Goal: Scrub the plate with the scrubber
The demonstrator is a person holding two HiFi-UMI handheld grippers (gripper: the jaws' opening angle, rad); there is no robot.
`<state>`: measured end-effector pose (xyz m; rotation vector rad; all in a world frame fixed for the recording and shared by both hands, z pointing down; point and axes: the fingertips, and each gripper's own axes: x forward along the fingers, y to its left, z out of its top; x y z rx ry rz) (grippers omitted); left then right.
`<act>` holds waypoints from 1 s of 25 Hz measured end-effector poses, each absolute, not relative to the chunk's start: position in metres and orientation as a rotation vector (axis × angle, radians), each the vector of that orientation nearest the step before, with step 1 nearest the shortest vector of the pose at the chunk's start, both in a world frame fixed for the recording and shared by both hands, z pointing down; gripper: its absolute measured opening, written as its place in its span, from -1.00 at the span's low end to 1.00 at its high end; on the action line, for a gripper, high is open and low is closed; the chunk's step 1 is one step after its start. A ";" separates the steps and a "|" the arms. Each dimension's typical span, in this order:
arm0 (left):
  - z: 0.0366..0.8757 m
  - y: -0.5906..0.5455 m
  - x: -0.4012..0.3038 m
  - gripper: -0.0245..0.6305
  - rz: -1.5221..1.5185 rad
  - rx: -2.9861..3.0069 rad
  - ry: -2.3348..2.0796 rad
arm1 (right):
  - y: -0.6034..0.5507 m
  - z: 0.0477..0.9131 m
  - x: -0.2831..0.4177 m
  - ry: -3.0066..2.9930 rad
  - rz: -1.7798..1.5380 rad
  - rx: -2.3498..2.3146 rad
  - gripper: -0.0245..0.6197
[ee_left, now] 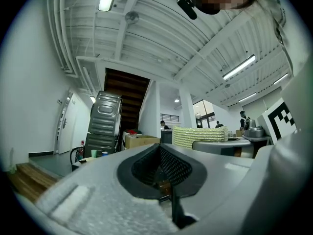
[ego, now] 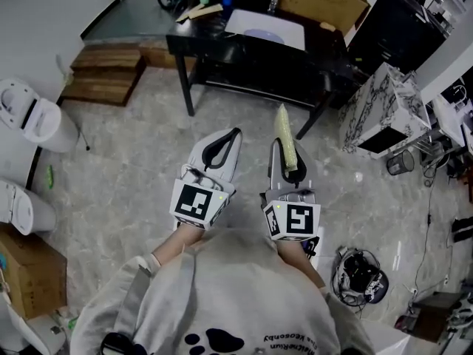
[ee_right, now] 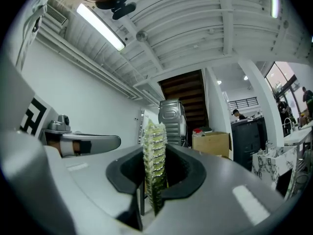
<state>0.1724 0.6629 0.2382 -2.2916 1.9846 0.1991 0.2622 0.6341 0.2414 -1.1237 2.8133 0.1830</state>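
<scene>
In the head view both grippers are held side by side over the floor, well short of a black table (ego: 194, 49). On that table a pale plate (ego: 264, 34) lies on a white board. My right gripper (ego: 290, 170) is shut on a yellow-green scrubber (ego: 285, 135), which sticks out past the jaws towards the table. In the right gripper view the scrubber (ee_right: 154, 153) stands on edge, pinched between the dark pads. My left gripper (ego: 224, 143) is shut with nothing in it, and its pads (ee_left: 168, 173) meet. The left gripper view also catches the scrubber (ee_left: 199, 136) off to the right.
Wooden pallets (ego: 107, 72) lie at the left of the table and a marble-patterned box (ego: 384, 109) at its right. A cardboard box (ego: 321, 2) sits on the table's far side. White fixtures (ego: 37, 120) line the left wall. A black tangle of gear (ego: 360, 276) lies on the floor at the right.
</scene>
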 end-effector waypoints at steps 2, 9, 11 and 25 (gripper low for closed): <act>0.242 0.653 0.166 -0.92 0.198 -2.290 2.000 | 0.623 0.247 0.260 2.820 0.159 -1.130 -0.72; 0.254 0.595 0.133 -0.92 0.205 -2.297 2.021 | 0.560 0.258 0.234 2.835 0.149 -1.150 -0.72; 0.258 0.568 0.121 -0.92 0.212 -2.313 2.014 | 0.534 0.263 0.223 2.838 0.144 -1.160 -0.72; 0.252 0.384 0.037 -0.92 0.148 -2.441 1.862 | 0.348 0.253 0.147 2.753 0.124 -1.301 -0.72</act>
